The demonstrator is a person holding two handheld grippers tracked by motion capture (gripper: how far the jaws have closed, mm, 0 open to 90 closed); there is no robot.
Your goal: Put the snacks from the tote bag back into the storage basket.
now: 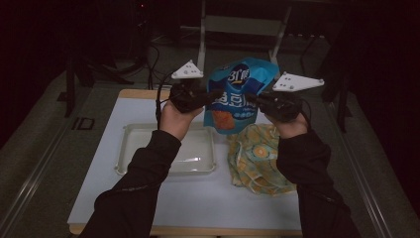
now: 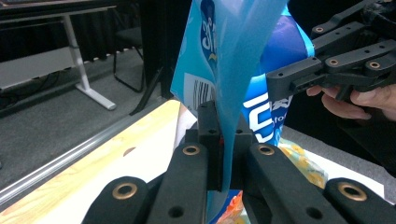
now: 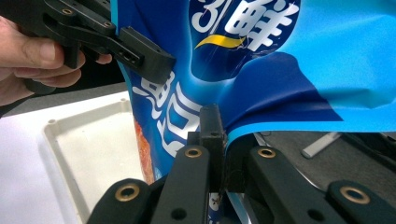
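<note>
Barcode panel of blue bag (image 2: 224, 70), perhaps its back, in left gripper view.

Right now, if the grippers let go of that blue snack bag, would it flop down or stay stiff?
Probably flop. The blue snack bag looks like thin film: it creases and folds where the left gripper and right gripper pinch its edges. It seems light, hanging in the air from those two pinches. Its glossy surface may be slippery.
</note>
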